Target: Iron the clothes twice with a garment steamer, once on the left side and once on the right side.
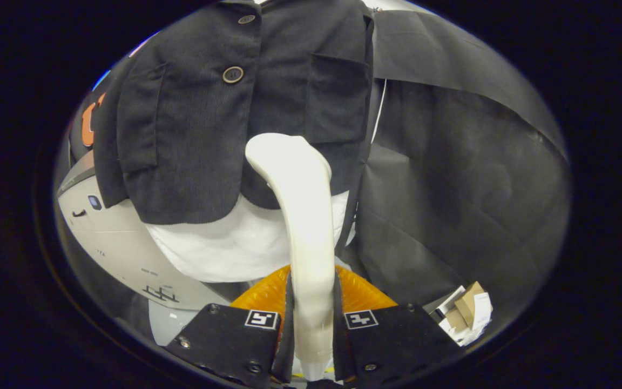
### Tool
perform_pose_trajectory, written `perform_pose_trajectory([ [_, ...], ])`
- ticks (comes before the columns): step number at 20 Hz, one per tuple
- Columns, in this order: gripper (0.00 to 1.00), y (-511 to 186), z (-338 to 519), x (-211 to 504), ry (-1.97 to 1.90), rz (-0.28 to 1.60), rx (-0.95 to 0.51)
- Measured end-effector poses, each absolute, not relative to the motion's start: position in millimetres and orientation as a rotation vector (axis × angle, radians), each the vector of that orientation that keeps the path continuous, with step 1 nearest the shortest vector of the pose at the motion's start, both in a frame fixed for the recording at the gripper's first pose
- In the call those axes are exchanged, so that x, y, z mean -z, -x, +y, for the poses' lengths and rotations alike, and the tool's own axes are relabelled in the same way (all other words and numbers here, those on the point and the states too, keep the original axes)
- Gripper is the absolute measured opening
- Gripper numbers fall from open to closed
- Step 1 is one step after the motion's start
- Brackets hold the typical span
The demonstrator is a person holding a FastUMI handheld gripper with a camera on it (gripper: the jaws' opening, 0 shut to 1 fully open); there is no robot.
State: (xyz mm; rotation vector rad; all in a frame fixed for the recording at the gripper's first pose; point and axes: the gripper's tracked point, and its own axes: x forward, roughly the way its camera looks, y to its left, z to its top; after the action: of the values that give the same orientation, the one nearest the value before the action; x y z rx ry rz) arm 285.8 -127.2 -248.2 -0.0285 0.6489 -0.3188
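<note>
I have the gripper (pixel 311 324) closed on the handle of the garment steamer (pixel 303 216), both fingers pressing its sides, and the steamer's head reaches up beyond them to the lower front of the dark jacket (pixel 208 135) hanging ahead of me. My chief worry is grip: the handle is smooth, glossy, pale plastic, a long curved neck that flares into a rounded head, and I judge it could twist or slide between the fingers if the head drags on the cloth. The jacket looks like a fine-ribbed, matte weave with a flap pocket on each side and round buttons (pixel 232 74) up the front; the head could catch on a pocket edge or a button and swing the garment instead of gliding over it. Below the jacket's hem a soft white garment (pixel 224 248) bulges out, and its loose folds could bunch under the head. I cannot tell whether the head is actually touching the fabric, so I may be steaming air or pressing too hard.
</note>
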Motion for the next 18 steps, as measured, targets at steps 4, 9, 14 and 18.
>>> perform_pose_trajectory([
  [4, 0.31, -282.9, -125.7, 253.0, 0.019, 0.66, 0.321],
  [9, 0.31, -275.2, -125.2, 239.4, -0.006, 0.637, 0.327],
  [14, 0.32, -257.7, -121.1, 211.2, -0.037, 0.588, 0.33],
  [18, 0.32, -236.9, -109.7, 174.2, -0.04, 0.52, 0.315],
])
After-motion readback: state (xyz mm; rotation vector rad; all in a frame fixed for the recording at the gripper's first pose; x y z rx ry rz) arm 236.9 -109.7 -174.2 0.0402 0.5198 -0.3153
